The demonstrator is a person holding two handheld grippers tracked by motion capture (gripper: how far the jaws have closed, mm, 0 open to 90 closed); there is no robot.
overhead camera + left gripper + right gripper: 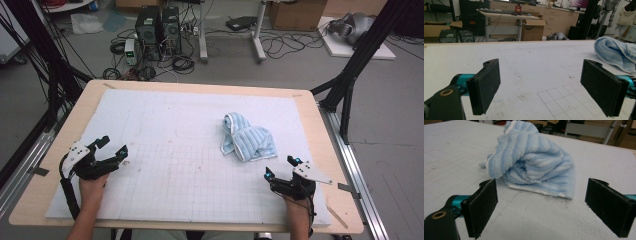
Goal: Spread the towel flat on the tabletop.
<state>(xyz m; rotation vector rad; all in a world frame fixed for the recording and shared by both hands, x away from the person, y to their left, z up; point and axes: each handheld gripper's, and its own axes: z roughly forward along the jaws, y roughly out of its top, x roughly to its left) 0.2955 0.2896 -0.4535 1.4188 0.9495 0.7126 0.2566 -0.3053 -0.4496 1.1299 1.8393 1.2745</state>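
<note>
A crumpled light-blue striped towel [247,137] lies in a heap on the white gridded mat [180,150], right of centre. My right gripper [281,168] rests near the mat's front right, a short way in front of the towel [536,167], jaws wide apart with nothing between them. At the mat's left side my left gripper [112,146] stands open and empty, far from the towel [615,53], which lies at the right edge of the left gripper view.
The mat covers a wooden table [320,125]. Black frame posts [350,75] stand at the table's right and left sides. Beyond the far edge the floor holds computer towers [157,27], cables and cardboard boxes [295,15].
</note>
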